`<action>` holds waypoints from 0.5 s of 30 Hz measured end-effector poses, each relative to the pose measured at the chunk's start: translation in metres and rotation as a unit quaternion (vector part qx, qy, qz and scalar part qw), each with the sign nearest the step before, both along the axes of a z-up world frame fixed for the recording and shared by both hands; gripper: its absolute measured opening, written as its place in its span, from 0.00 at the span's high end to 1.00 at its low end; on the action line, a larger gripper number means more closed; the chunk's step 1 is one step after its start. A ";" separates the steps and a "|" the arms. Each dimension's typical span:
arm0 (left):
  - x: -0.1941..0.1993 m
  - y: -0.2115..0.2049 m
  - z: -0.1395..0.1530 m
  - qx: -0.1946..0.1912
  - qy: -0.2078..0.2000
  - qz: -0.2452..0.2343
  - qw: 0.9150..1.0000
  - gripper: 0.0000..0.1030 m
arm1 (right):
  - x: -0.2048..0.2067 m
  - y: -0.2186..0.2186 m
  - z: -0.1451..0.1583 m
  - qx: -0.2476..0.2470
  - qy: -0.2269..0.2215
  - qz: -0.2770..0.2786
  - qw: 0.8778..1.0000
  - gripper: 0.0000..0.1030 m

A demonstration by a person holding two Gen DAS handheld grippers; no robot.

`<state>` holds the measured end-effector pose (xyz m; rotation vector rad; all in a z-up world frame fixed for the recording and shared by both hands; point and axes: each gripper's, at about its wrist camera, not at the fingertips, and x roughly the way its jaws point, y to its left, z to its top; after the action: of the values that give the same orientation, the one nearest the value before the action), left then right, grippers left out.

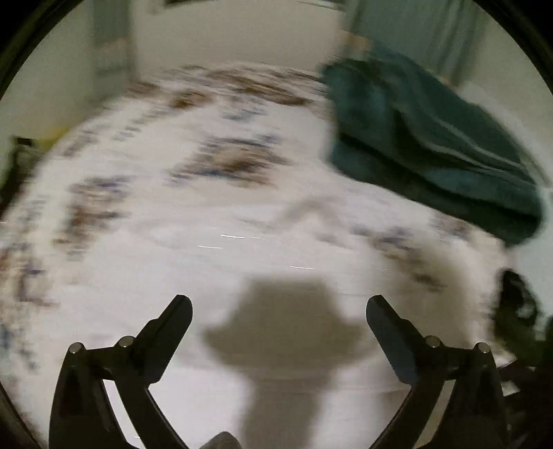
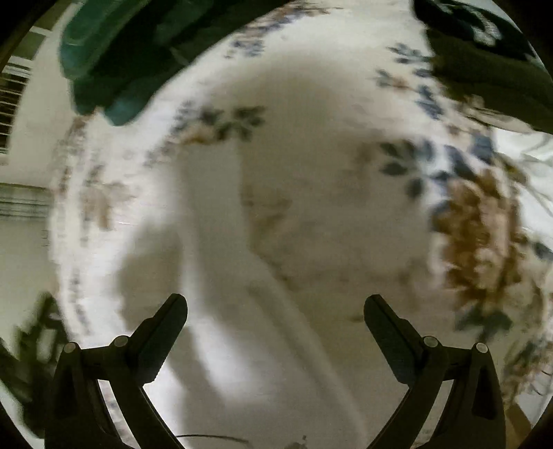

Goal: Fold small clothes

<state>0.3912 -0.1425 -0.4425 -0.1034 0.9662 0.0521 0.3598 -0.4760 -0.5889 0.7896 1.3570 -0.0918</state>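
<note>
Both views are motion-blurred. My left gripper point(image 1: 279, 304) is open and empty above a white bedsheet with brown and blue flowers point(image 1: 214, 193). A folded dark teal cloth point(image 1: 432, 138) lies at the far right of the bed. A dark garment point(image 1: 518, 311) shows at the right edge. My right gripper point(image 2: 275, 304) is open and empty above the same flowered sheet point(image 2: 311, 193). The teal cloth shows at the top left of the right wrist view point(image 2: 114, 58). A dark green garment with white print point(image 2: 484, 51) lies at the top right.
A pale wall point(image 1: 235, 31) stands behind the bed, with a curtain point(image 1: 432, 31) at the back right. A window blind point(image 2: 10, 103) shows at the left edge of the right wrist view. Gripper shadows fall on the sheet point(image 1: 287, 328).
</note>
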 end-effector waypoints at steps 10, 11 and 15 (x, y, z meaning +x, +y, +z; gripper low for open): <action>-0.060 0.141 -0.059 0.081 0.087 0.158 0.980 0.00 | 0.085 0.090 -0.074 0.012 0.050 0.119 0.992 0.12; -0.065 0.148 -0.064 0.080 0.089 0.164 0.979 0.00 | 0.087 0.098 -0.077 0.001 0.051 0.133 0.990 0.39; -0.072 0.170 -0.074 0.068 0.098 0.177 0.977 0.00 | 0.087 0.115 -0.055 -0.099 0.009 0.151 0.983 0.95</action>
<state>0.3189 0.0274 -0.5168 -0.1451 1.1294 0.4646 0.4467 -0.3607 -0.6440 0.4105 1.4452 0.0054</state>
